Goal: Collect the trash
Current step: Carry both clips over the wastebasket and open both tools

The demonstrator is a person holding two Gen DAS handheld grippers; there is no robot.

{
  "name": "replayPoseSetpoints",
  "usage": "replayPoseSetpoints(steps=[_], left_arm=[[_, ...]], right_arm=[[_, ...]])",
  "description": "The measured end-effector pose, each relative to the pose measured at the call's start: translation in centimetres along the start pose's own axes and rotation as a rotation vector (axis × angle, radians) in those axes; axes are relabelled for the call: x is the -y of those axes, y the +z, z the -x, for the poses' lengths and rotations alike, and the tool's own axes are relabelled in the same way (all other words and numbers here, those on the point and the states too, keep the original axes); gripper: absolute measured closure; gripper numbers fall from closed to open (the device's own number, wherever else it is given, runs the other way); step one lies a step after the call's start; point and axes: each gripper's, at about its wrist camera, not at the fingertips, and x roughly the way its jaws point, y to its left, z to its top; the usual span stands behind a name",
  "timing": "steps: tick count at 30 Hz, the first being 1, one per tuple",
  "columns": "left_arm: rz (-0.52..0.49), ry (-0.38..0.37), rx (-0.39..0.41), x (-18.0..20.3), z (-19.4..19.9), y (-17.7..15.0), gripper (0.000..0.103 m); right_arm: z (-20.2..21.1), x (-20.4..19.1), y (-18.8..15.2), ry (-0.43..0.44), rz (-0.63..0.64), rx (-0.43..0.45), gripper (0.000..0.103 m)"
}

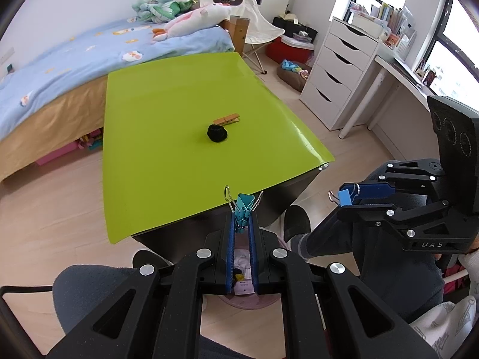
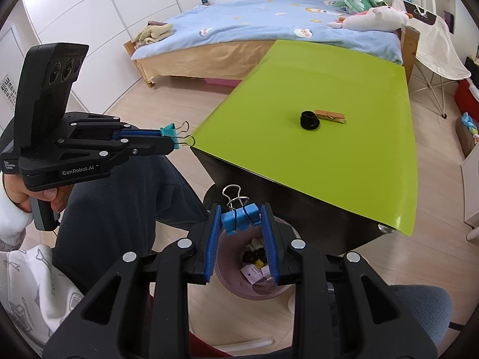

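Binder clips held over the bin, ready to drop.

Left wrist view: left gripper [image 1: 242,224] is clamped on the teal binder clip [image 1: 245,206], above the pink bin [image 1: 254,302] near the table.
Right wrist view: right gripper [image 2: 241,224] pinches the blue binder clip [image 2: 239,217] over that bin; next, both must let go.

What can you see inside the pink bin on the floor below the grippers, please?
In the pink bin there is a pale paper slip and some dark and yellow scraps. The right gripper, holding a blue binder clip, covers the rest.
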Motion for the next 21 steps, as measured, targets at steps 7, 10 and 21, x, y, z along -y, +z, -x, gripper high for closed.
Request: replayPoseSetpoints(steps=[7,10,21], left_arm=[[-0.004,-0.011,-0.003,0.0,0.1,-0.2,0.095],[-0.011,-0.018,-0.008,0.2,0.0,-0.2,0.095],[-0.059,-0.061,-0.03,2.1,-0.5,-0.3,0.095]], right_arm=[[0.4,0.2,0.1,0.011,-0.031,0.037,0.025],[0.8,0.4,0.1,0.006,-0.049,0.054,0.016],[2.4,1.6,0.3,-0.093,-0.132,0.059,0.007]])
